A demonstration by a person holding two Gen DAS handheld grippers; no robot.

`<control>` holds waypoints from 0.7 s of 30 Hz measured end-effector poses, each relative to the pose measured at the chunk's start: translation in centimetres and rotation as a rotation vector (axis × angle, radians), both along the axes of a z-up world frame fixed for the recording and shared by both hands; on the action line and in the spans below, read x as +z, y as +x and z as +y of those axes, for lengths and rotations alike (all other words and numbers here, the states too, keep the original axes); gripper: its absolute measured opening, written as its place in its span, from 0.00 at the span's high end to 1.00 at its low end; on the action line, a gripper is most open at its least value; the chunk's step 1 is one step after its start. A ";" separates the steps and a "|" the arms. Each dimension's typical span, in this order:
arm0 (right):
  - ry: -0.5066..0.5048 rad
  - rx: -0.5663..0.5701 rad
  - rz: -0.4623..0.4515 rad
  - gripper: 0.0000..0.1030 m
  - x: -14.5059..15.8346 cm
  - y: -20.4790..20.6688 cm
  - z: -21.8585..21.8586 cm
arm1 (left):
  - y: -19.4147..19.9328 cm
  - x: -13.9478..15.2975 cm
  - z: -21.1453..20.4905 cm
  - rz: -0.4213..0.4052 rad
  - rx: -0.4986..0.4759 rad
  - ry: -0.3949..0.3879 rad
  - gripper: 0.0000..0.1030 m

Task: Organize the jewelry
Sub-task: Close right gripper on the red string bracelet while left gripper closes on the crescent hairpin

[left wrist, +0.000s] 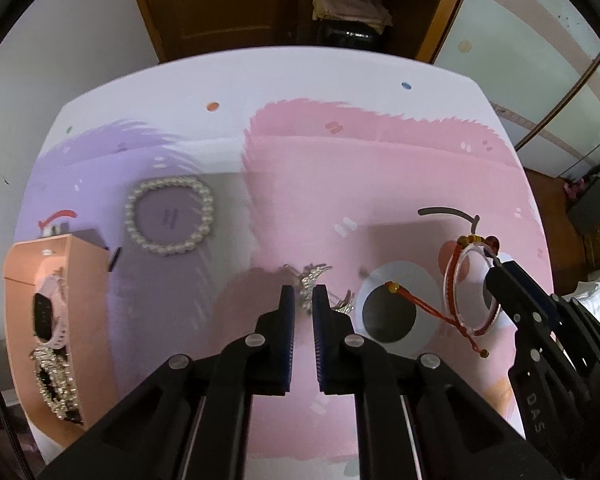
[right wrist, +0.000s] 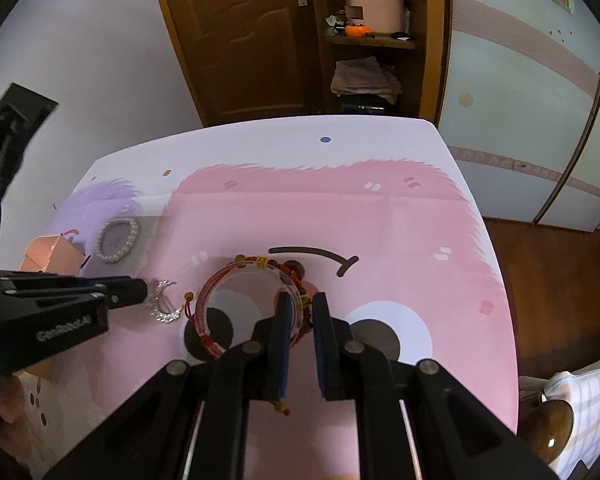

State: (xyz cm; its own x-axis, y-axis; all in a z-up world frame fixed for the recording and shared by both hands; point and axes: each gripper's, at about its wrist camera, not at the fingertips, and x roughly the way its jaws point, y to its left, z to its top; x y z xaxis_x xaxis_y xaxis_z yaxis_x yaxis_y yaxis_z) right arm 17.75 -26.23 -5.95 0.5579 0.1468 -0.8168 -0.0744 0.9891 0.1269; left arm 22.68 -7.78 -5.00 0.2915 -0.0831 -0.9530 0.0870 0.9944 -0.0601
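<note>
Holding a silver chain [left wrist: 310, 280] clenched in my left tool [left wrist: 303, 298], right tool [right wrist: 302, 304] grasping a red bangle [right wrist: 244, 304] over the bench [right wrist: 400, 232]; pearls [left wrist: 169, 216] sit apart.

The left tongs [left wrist: 303, 300] point steeply downward, jaws drawn almost together with only a narrow slit between the blue-edged pads; a silver sparkly chain [left wrist: 309, 280] is pinched at the tips and dangles from them. In the right wrist view these tongs reach in from the left edge, lying nearly level across the picture. The right tongs [right wrist: 302, 308] slant downward less steeply, their jaws likewise nearly closed, clamped on the rim of a clear bangle [right wrist: 252, 304] wound with red cord, which stands tilted up at their tips.
</note>
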 end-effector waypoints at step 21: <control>-0.002 0.003 0.000 0.90 0.5 -1.0 0.6 | 1.5 -1.8 -0.8 0.042 0.001 -0.052 0.78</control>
